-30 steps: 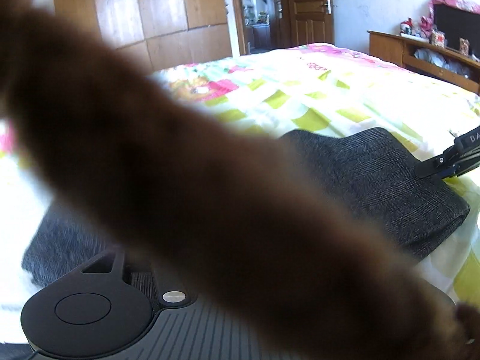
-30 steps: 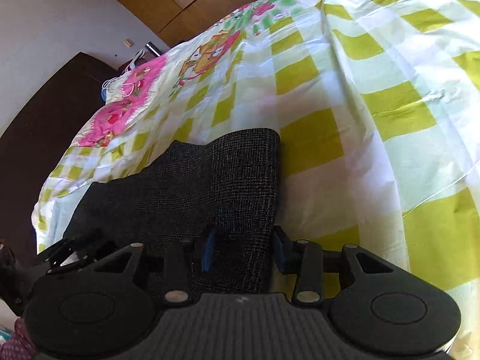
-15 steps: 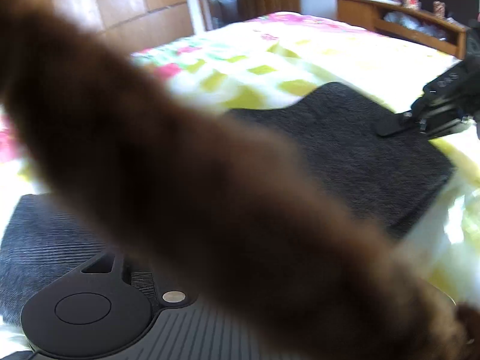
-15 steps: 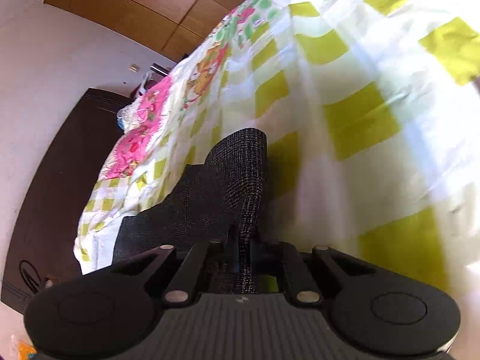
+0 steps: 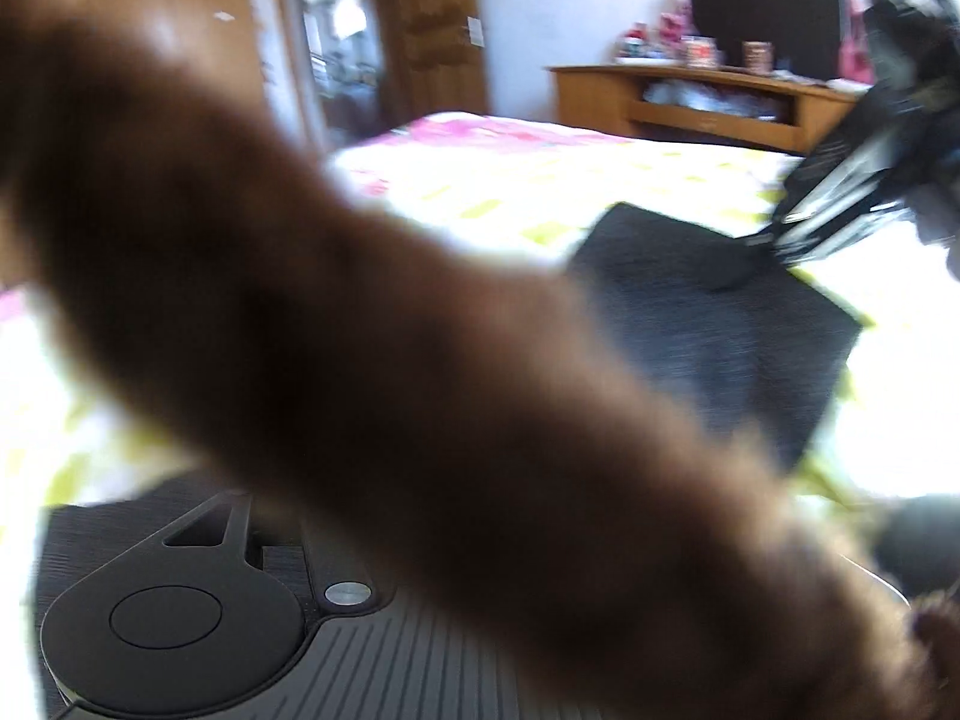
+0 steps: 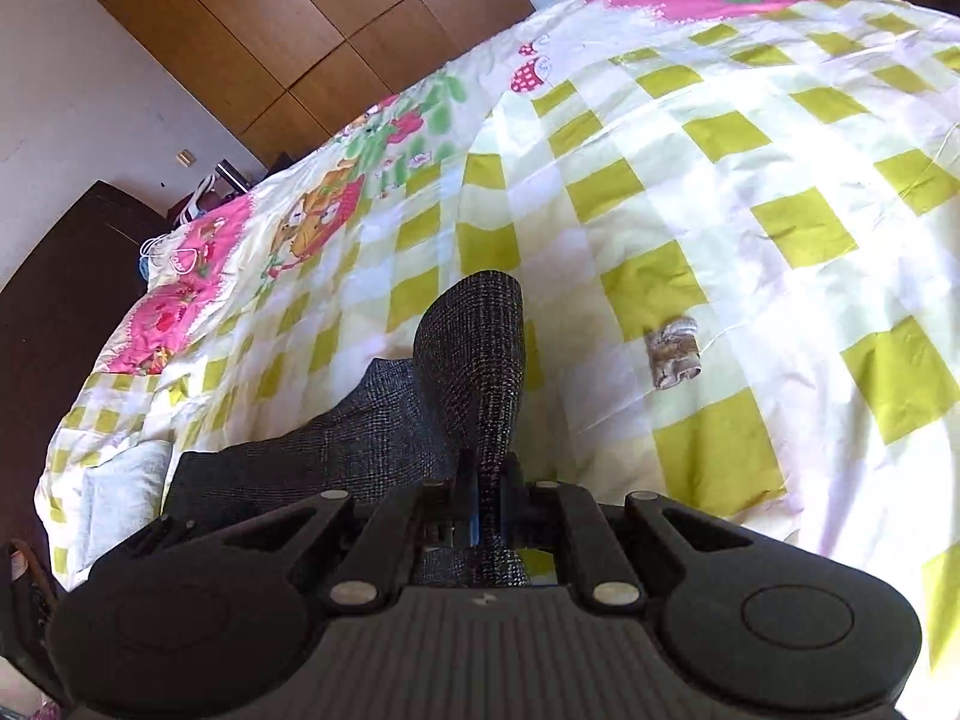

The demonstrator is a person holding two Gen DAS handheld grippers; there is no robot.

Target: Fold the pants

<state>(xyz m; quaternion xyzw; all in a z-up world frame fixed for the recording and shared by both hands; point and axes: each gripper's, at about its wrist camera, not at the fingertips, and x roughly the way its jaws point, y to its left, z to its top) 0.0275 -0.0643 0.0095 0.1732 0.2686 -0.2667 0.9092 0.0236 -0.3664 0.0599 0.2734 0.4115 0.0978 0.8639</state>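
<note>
Right claw (image 6: 489, 516), jaws just closed, now pinches the dark pants (image 6: 474, 360) edge and lifts it off the bed (image 6: 750, 150), starting the fold; left claw's jaws hidden behind fuzzy brown blur.

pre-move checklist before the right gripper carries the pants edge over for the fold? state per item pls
1. Right gripper shut on the pants: ok, a fold of the dark fabric is pinched between the jaws and stands lifted off the bed.
2. Left gripper's grip: cannot tell, a blurred brown furry thing hides its fingers in the left wrist view.
3. Rest of the pants resting on the bedspread: ok, the fabric trails down to the left onto it.
4. Landing area ahead: not ok, a small brown-and-white scrap lies on the bedspread right of the raised fold.
5. Left camera view: not ok, mostly blocked and motion-blurred.
</note>
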